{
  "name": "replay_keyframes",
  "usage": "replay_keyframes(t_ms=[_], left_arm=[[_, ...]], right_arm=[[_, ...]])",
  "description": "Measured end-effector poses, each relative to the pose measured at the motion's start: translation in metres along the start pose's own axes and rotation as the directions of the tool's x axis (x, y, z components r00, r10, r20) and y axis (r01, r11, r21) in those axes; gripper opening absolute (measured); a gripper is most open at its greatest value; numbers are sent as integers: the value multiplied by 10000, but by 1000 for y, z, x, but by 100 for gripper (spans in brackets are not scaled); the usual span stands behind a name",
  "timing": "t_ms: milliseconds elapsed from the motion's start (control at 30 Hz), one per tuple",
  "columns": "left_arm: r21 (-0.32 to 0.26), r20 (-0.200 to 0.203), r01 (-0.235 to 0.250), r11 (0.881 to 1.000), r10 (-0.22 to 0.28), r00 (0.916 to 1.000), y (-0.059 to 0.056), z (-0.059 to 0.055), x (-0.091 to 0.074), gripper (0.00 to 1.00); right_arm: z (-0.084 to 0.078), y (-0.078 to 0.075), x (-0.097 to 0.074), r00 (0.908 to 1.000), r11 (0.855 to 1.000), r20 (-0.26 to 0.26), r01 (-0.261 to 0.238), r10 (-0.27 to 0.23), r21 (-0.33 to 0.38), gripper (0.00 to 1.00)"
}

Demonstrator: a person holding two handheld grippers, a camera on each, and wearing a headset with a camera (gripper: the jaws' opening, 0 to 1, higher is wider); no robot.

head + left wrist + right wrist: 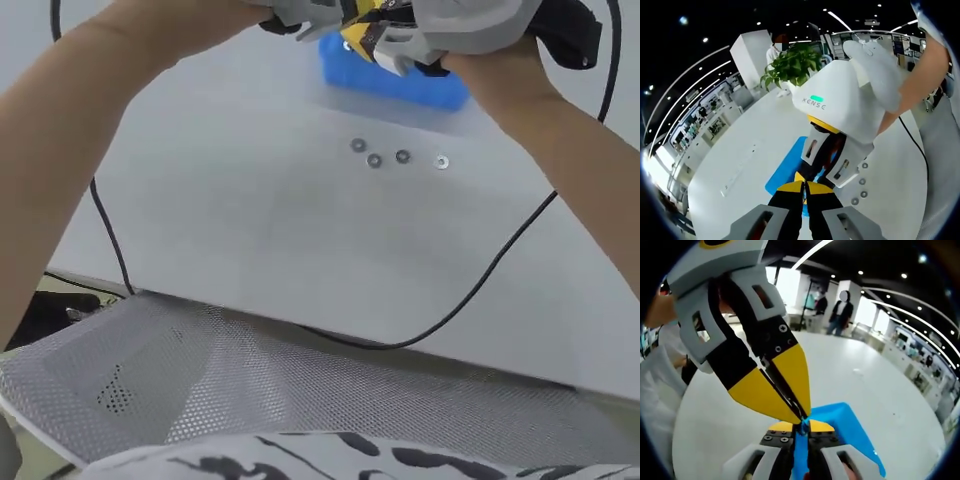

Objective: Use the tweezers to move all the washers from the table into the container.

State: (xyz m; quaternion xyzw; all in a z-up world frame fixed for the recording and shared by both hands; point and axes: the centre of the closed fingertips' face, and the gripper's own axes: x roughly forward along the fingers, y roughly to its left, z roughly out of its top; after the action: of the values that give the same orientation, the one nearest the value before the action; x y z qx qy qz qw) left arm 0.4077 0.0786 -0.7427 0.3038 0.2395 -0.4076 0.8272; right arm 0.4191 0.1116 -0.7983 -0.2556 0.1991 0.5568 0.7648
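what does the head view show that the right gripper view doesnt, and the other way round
Head view: four washers lying on the table, a black cable, a mesh chair back. Right gripper view: close up, the left gripper pinching a thin dark strip, probably the tweezers, at the tips of the right gripper; people standing behind. Shared: the blue container and both grippers.
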Motion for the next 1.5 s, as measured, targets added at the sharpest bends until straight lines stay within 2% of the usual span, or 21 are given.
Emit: replay_keyframes(t_ms=[67, 167, 400, 500, 667, 767, 833, 900, 1033, 1133, 1233, 1400, 1467, 1500], left_arm=[[-58, 21, 45, 10000, -45, 10000, -1, 0, 2, 0], [-103, 30, 90, 9999, -90, 10000, -3, -1, 5, 0], [-399, 157, 97, 9992, -91, 9998, 7, -8, 13, 0], [-1150, 215, -34, 9934, 60, 9998, 13, -9, 13, 0], [-1188, 357, -110, 9929, 153, 9992, 19, -11, 13, 0], [-1546, 520, -188, 9878, 271, 9983, 24, -9, 11, 1], [-1420, 750, 11, 9899, 97, 9971, 23, -6, 9, 5], [-1421, 644, 91, 9898, 0, 9979, 23, -8, 8, 9], [-1543, 815, 376, 9873, -252, 9964, 26, -10, 9, 4], [-1389, 724, 270, 9899, -170, 9972, 25, -5, 7, 0], [-1240, 649, 337, 9917, -257, 9976, 24, -4, 8, 0], [-1047, 577, 354, 9939, -295, 9979, 29, -9, 10, 0], [-1173, 578, 297, 9927, -231, 9981, 30, -8, 11, 0], [-1021, 578, 298, 9943, -239, 9980, 32, -10, 12, 0]], right_arm=[[-2, -2, -2, 9999, 9998, -107, 124, -125, -124, 4], [-6, -3, 2, 9998, 10000, -183, 24, -22, 90, 4], [-8, -6, 6, 9999, 9992, -143, -65, 71, 400, 4], [-7, -10, 9, 9999, 9989, -102, -85, 90, 471, 4], [-6, -13, 14, 9999, 9979, -4, -107, 108, 641, 4], [-6, -15, 17, 9999, 9981, 13, -134, 134, 607, 4], [-6, -15, 17, 9998, 9976, 33, -172, 170, 671, 4], [-7, -18, 17, 9998, 9967, 68, -189, 184, 791, 4], [-7, -20, 20, 9993, 9949, 154, -348, 335, 946, 4], [-6, -20, 21, 9994, 9962, 111, -322, 314, 811, 4], [-4, -18, 21, 9992, 9958, 95, -404, 398, 817, 4], [-4, -19, 23, 9994, 9969, 50, -346, 343, 703, 4], [-4, -20, 23, 9994, 9964, 77, -333, 328, 774, 4], [-3, -20, 22, 9994, 9962, 108, -348, 340, 804, 5]])
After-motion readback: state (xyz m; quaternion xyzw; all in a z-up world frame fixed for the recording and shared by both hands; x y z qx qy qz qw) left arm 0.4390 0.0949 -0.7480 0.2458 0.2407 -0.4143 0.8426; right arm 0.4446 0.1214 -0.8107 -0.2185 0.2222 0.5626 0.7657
